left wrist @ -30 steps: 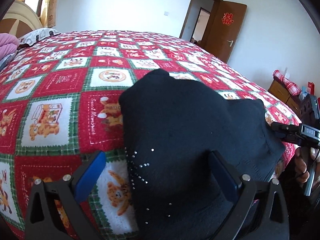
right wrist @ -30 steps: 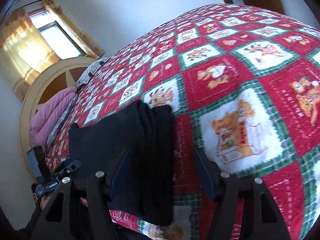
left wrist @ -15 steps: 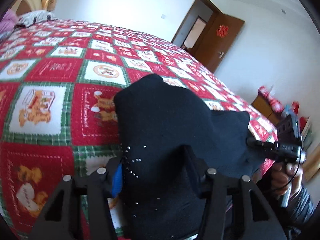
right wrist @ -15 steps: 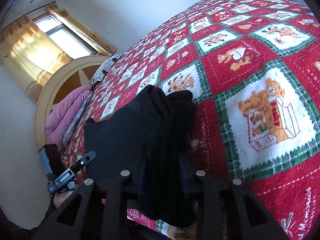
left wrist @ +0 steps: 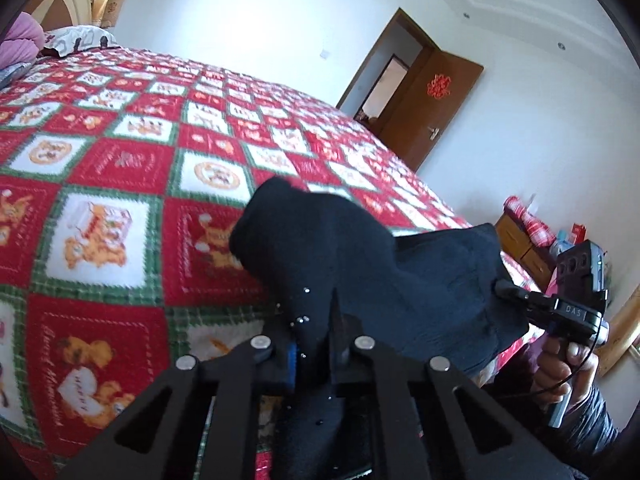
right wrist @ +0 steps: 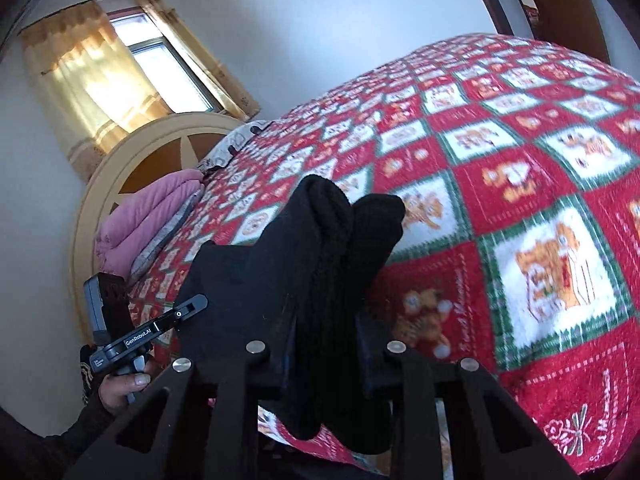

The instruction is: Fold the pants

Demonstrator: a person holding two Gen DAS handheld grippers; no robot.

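Note:
The black pants (left wrist: 360,256) with small studs lie bunched at the near edge of the bed and are lifted off the quilt. My left gripper (left wrist: 316,352) is shut on the near edge of the pants. My right gripper (right wrist: 324,356) is shut on the other end of the pants (right wrist: 312,264), a thick folded edge. The right gripper also shows at the right of the left wrist view (left wrist: 560,312), and the left gripper shows at the left of the right wrist view (right wrist: 160,320).
A red, green and white checked quilt (left wrist: 120,184) covers the bed. A pink folded blanket (right wrist: 140,224) and a pillow lie by the round headboard (right wrist: 132,160). A brown door (left wrist: 432,108) stands open behind. A wooden cabinet (left wrist: 520,244) stands by the bed's right side.
Both grippers have closed from open onto the pants' near edge. The pants have been raised and the cameras have tilted up.

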